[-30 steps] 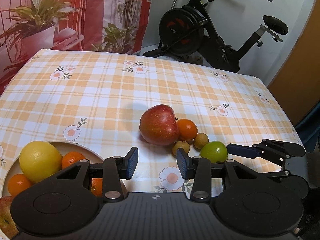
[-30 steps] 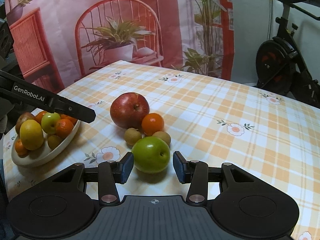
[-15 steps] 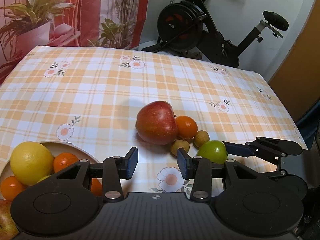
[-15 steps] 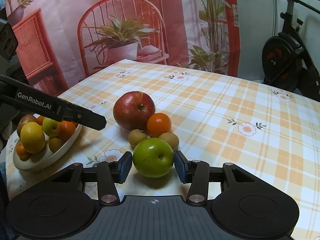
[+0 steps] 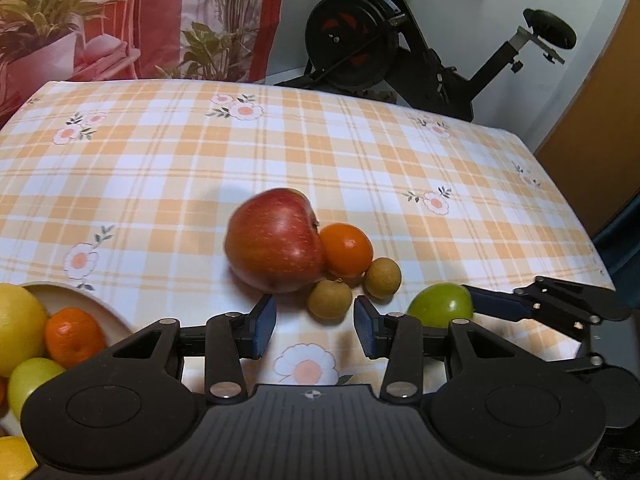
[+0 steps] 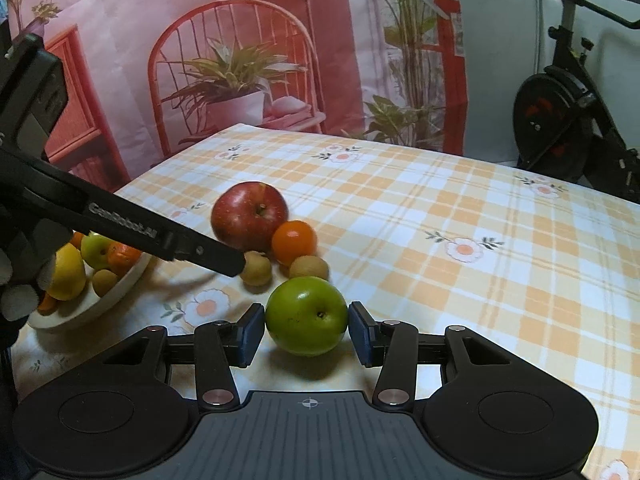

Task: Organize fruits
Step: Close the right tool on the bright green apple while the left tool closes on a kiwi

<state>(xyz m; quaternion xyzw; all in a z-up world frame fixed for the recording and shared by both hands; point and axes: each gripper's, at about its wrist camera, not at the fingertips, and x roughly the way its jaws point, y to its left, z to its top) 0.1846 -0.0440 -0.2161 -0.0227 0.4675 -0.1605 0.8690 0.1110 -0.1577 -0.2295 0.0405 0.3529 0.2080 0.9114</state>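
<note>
The right tongs straddle the green apple, which sits on the worktop near its front edge; the blue pads stand at the apple's sides, but I cannot tell whether they press it or leave a sliver of gap. The left tongs are released and hold nothing, hovering low over the checked cloth with a small brown fruit just ahead of their tips. Behind that fruit sit the red apple, an orange mandarin touching it, and a second small brown fruit. The bowl by the worktop's left edge holds a lemon, mandarins and a small green apple.
</note>
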